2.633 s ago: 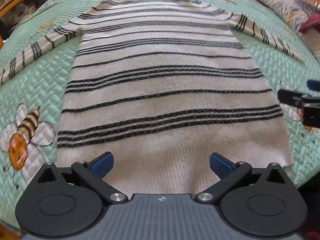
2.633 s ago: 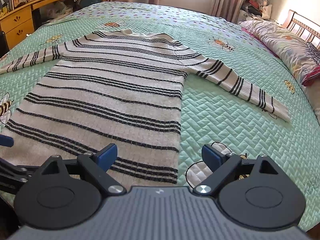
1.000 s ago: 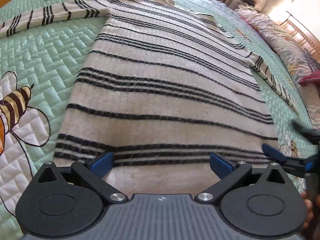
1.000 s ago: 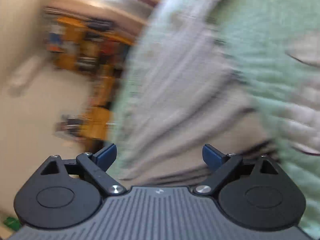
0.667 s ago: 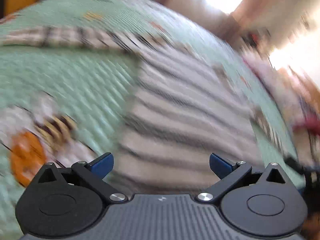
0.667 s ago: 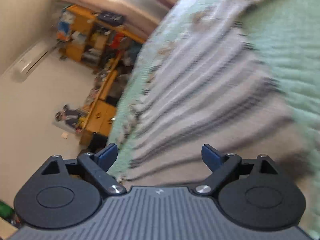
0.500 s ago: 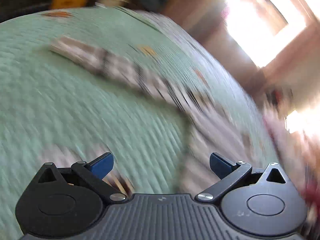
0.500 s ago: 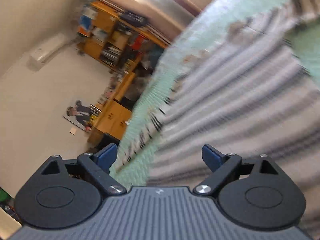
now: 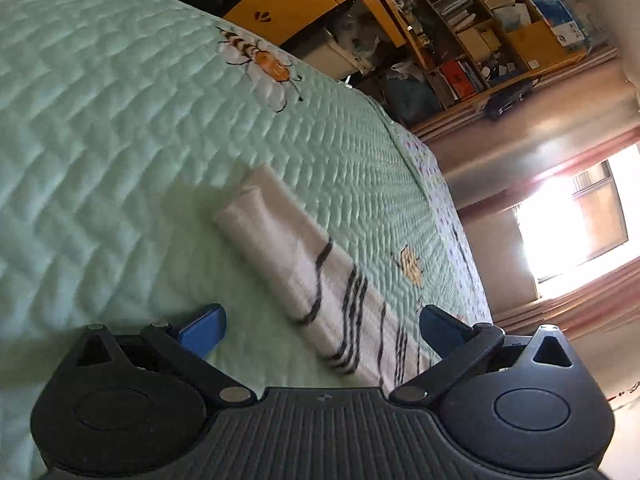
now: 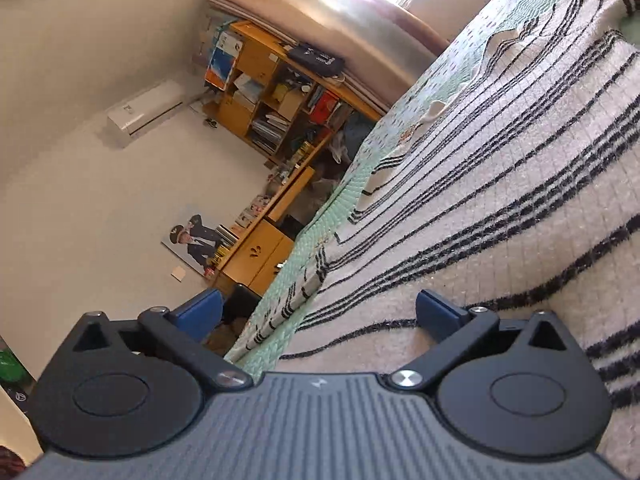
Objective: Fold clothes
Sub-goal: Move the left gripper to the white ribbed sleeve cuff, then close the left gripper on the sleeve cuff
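We see the striped sweater (image 10: 500, 168) spread flat on the green quilt (image 9: 120, 128). Our left gripper (image 9: 322, 326) hangs released above its sleeve (image 9: 304, 264); our right gripper (image 10: 318, 314), jaws just widening, straddles the sweater's edge, gripping nothing.

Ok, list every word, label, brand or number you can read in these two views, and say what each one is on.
No text can be read in either view.
Blue-and-white box on the shelf unit: print too small to read.
Book spines on the shelves: too small and blurred.
Air conditioner on the wall: small label, unreadable.
Poster of a uniformed person: no readable lettering.
Gripper body: a small emblem only, no letters.
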`<move>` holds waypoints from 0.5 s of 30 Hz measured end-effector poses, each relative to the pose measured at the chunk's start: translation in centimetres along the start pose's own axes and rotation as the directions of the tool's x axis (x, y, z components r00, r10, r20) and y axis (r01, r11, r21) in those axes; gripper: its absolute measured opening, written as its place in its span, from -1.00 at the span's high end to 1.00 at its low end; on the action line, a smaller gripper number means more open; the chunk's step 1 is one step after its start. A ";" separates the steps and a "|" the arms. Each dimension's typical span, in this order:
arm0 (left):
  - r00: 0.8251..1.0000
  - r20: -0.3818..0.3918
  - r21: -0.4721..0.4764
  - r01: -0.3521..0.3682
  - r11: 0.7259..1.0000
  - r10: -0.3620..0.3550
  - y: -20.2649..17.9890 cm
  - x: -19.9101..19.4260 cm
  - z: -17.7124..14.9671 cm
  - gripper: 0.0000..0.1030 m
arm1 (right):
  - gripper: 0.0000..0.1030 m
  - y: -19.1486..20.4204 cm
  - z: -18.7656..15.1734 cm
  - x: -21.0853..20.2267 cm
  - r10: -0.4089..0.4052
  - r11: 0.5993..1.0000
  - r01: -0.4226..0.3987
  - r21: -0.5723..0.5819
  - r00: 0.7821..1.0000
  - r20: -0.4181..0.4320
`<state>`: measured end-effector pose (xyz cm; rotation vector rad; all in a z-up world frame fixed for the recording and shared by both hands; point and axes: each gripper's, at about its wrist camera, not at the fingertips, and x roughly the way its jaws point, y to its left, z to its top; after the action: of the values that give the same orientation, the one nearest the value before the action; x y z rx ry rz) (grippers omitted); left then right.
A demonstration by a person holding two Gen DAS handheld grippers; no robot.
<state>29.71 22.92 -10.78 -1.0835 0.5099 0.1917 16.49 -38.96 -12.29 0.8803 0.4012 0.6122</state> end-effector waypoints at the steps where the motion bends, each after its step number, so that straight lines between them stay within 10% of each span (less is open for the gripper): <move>1: 1.000 0.006 -0.003 0.007 1.000 -0.007 -0.1 0.7 0.1 -0.98 | -0.99 -0.1 0.1 -0.2 0.007 1.000 -0.007 0.005 1.000 0.004; 15: 0.987 0.152 0.080 -0.068 0.995 0.055 -2.4 3.9 0.0 -0.97 | -0.99 -1.1 0.1 -0.4 0.083 0.994 -0.086 0.061 0.995 0.052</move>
<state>34.07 21.44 -10.80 -0.9633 0.4136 0.3008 16.59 -39.79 -13.11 0.9746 0.3415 0.6571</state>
